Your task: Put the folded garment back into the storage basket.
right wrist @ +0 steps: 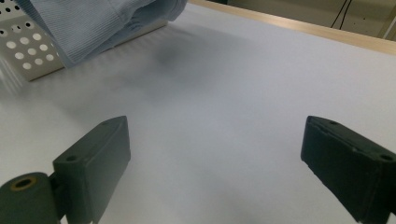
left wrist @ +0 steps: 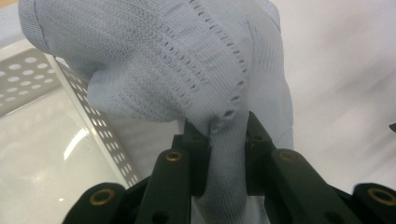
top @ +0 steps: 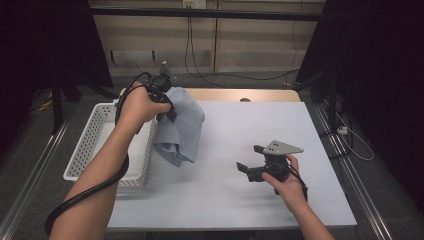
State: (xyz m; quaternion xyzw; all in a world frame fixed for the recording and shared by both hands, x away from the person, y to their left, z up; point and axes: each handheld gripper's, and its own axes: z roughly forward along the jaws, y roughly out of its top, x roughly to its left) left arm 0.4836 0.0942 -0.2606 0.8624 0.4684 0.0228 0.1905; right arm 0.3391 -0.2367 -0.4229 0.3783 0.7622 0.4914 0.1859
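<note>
High view: the left tool (top: 167, 107) is held raised above the near-left part of the worktop (top: 240, 200), at the right-hand wall of a white perforated basket (top: 95, 135). Its jaws are clamped on a bunched fold of a pale blue knitted cloth (top: 182, 125), which hangs from the tool clear of the worktop; the lower edge of the cloth falls just beside the basket's right wall and partly in front of it. The person's left hand (top: 137, 105) grasps the tool body, and a black cable (top: 85, 195) loops along the forearm.

Left gripper view: the two black jaws rise from the bottom edge and press on a narrow gathered strip of the cloth (left wrist: 226, 154) between them. Above the jaws the fabric spreads out wide, showing rows of small knitted eyelets. The basket (left wrist: 74, 86) lies to the left, with its perforated wall and pale floor visible.

High view, right side: the right tool (top: 250, 167) rests low over the worktop, well apart from the cloth, held by the right hand (top: 287, 185); a grey three-cornered plate (top: 282, 147) sits on top.

Right gripper view: the jaws stand wide apart with nothing between them but the bare worktop (right wrist: 224, 107). The hanging cloth (right wrist: 93, 23) and a corner of the basket (right wrist: 25, 58) appear at the upper left.
</note>
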